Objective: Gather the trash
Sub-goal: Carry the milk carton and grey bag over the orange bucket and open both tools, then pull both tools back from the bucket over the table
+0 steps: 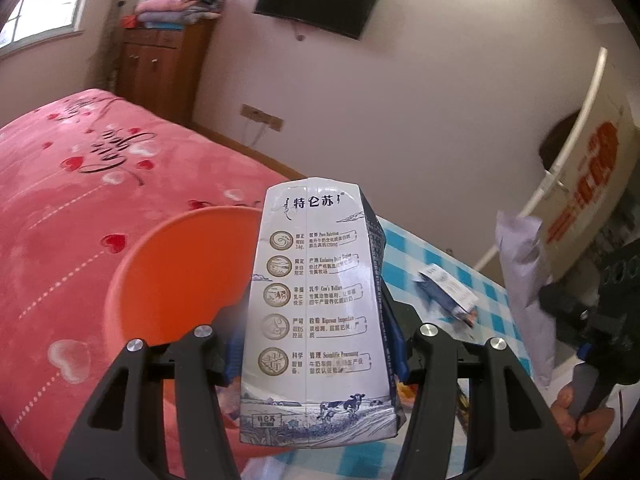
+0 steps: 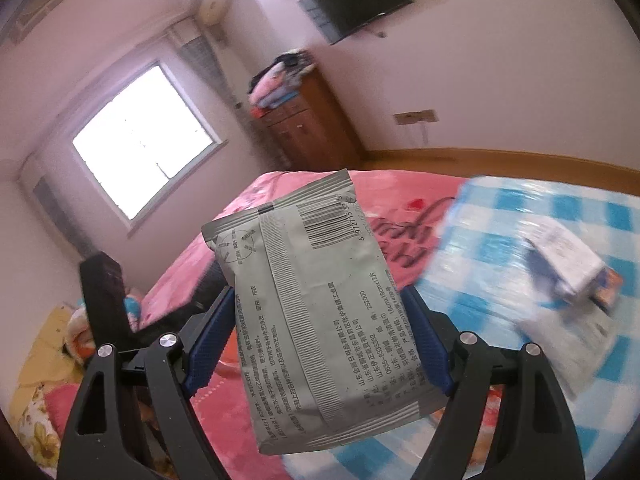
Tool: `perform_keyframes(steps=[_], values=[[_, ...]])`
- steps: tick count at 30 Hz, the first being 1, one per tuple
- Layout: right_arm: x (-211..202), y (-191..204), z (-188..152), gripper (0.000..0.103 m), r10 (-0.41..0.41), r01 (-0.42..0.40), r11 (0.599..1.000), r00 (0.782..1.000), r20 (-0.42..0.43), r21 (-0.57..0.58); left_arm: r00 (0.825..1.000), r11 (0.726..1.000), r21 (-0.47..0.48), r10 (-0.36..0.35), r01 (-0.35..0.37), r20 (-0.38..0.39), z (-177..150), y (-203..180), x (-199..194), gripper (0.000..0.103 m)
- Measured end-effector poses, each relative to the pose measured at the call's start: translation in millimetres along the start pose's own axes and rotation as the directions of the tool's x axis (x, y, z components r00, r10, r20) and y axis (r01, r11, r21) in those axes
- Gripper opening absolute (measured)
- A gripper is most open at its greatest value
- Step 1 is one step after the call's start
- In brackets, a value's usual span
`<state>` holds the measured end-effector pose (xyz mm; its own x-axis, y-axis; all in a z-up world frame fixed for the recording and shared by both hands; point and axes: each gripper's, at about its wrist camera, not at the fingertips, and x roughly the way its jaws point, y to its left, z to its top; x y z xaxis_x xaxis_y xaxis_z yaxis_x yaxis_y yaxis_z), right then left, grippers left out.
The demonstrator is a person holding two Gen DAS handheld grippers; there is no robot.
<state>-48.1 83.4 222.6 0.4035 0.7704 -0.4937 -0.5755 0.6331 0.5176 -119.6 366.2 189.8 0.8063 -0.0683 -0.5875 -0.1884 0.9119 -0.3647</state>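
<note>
My left gripper [image 1: 316, 344] is shut on a white and blue milk carton [image 1: 316, 312] and holds it upright, just right of an orange bin [image 1: 176, 272] that stands below it. My right gripper [image 2: 316, 328] is shut on a grey wipes packet [image 2: 316, 312], held up above the edge of the bed. The same packet [image 1: 524, 276] and the right gripper's body show at the right of the left wrist view. Another small carton [image 1: 448, 292] lies on the blue checked tablecloth [image 1: 492, 296]; it also shows, blurred, in the right wrist view [image 2: 568, 268].
A bed with a pink heart blanket [image 1: 80, 200] fills the left. A wooden cabinet [image 1: 160, 76] with folded clothes stands against the far wall, under a wall TV [image 1: 320, 0]. A window [image 2: 144, 144] lies beyond the bed. The person's hand [image 1: 580, 416] is at lower right.
</note>
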Motion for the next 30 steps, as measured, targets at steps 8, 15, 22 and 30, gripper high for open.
perform_keyframes(steps=[8,15,22,30], values=[[61,48,22,0.082,0.077,-0.079,0.996,0.996,-0.045,-0.052,0.998,0.996,-0.062,0.065,-0.066,-0.016,-5,34,12,0.056],[95,42,24,0.090,0.107,-0.104,0.994,0.992,-0.073,0.042,0.994,0.989,-0.096,0.108,-0.110,-0.025,-8,50,21,0.075],[67,26,16,0.095,0.017,-0.018,0.999,1.000,0.021,0.049,0.988,0.987,-0.109,0.130,-0.120,0.089,-14,55,2,0.088],[22,11,-17,0.098,-0.072,0.074,0.997,0.989,0.128,-0.011,0.947,0.996,-0.092,0.051,-0.022,0.318,-24,50,-32,0.088]])
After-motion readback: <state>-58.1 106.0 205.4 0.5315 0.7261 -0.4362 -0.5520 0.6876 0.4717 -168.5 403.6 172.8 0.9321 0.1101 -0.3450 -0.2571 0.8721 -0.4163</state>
